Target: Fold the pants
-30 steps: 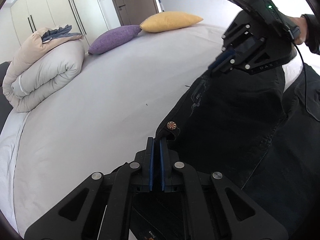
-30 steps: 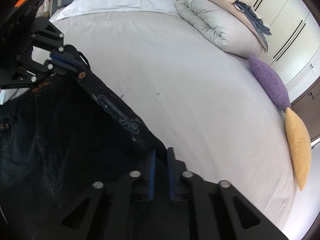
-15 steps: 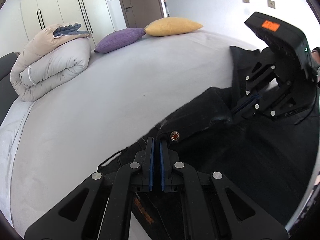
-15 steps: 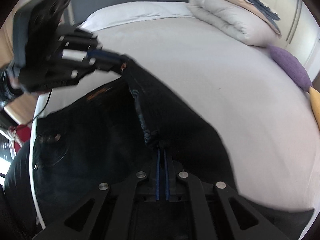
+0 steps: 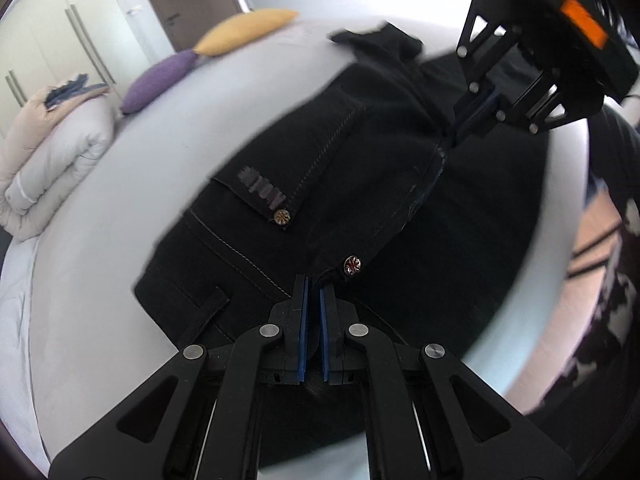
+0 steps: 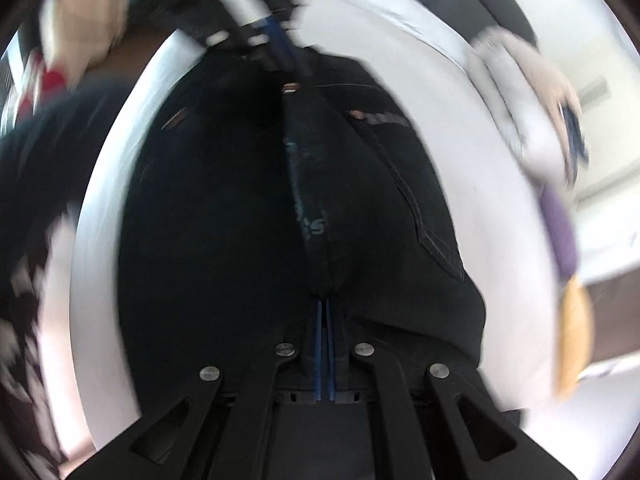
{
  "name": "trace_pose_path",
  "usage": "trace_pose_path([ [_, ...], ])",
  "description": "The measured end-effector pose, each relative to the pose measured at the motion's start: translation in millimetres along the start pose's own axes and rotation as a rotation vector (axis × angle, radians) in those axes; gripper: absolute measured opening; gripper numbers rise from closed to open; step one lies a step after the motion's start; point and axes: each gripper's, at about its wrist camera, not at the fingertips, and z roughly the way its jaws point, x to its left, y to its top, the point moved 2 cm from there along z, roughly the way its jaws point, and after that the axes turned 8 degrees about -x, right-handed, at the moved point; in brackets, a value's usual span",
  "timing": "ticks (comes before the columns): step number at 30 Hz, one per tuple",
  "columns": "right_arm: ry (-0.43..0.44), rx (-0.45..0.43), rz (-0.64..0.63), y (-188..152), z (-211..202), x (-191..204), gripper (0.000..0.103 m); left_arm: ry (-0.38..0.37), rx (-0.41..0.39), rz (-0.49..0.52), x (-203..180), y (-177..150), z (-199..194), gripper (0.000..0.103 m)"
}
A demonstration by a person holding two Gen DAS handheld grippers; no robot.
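We hold the black pants (image 5: 360, 184) by the waistband over the white bed (image 5: 100, 240), near its edge. Left hand-held gripper (image 5: 313, 292) pinches cloth beside a metal button (image 5: 352, 265); right hand-held gripper (image 6: 325, 312) pinches the band's other end. Both sets of jaws are pressed together on fabric.

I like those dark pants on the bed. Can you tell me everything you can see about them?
The pants are black denim with pale stitching, two round metal studs and a belt loop. They lie bunched on the white bed sheet, waistband lifted. The left gripper pinches one waistband end and the right gripper pinches the other.
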Motion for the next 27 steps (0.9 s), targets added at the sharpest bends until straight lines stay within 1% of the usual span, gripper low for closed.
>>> trace_pose_path([
  [1,0.001,0.002,-0.019,3,0,9,0.003,-0.009,0.006,-0.002,-4,-4,-1,0.004],
  [3,0.018,-0.002,-0.016,6,-2,23,0.003,-0.024,0.016,-0.017,-15,-14,-6,0.004],
  [8,-0.006,-0.006,-0.014,12,-10,49,0.003,-0.036,0.024,-0.025,-32,-28,-21,0.004],
  [10,-0.020,-0.008,-0.025,13,-18,61,0.003,-0.039,0.027,-0.027,-29,-29,-23,0.004],
  [11,-0.023,-0.010,-0.027,8,-18,59,0.003,-0.041,0.029,-0.029,-21,-26,-22,0.004],
  [12,-0.026,-0.011,-0.024,5,-25,70,0.003,-0.038,0.030,-0.029,-23,-28,-23,0.004],
  [13,-0.028,-0.011,-0.022,7,-26,72,0.003,-0.038,0.033,-0.030,-25,-26,-25,0.004],
  [14,-0.029,-0.010,-0.019,4,-26,73,0.003,-0.039,0.035,-0.032,-30,-28,-27,0.004],
  [19,-0.043,0.007,-0.030,7,-19,82,0.003,-0.039,0.045,-0.050,-25,-36,-29,0.004],
  [20,-0.053,0.010,-0.040,9,-20,89,0.003,-0.031,0.043,-0.056,-25,-37,-29,0.005],
  [21,-0.058,0.011,-0.043,10,-21,93,0.003,-0.025,0.044,-0.067,-23,-38,-28,0.008],
  [22,-0.058,0.015,-0.039,10,-22,96,0.003,-0.026,0.049,-0.081,-19,-39,-26,0.009],
  [24,-0.061,0.028,-0.027,6,-17,95,0.003,-0.028,0.052,-0.111,-16,-42,-26,0.011],
  [27,-0.071,0.026,0.003,6,-13,101,0.006,-0.016,0.092,-0.112,-10,-42,-36,0.015],
])
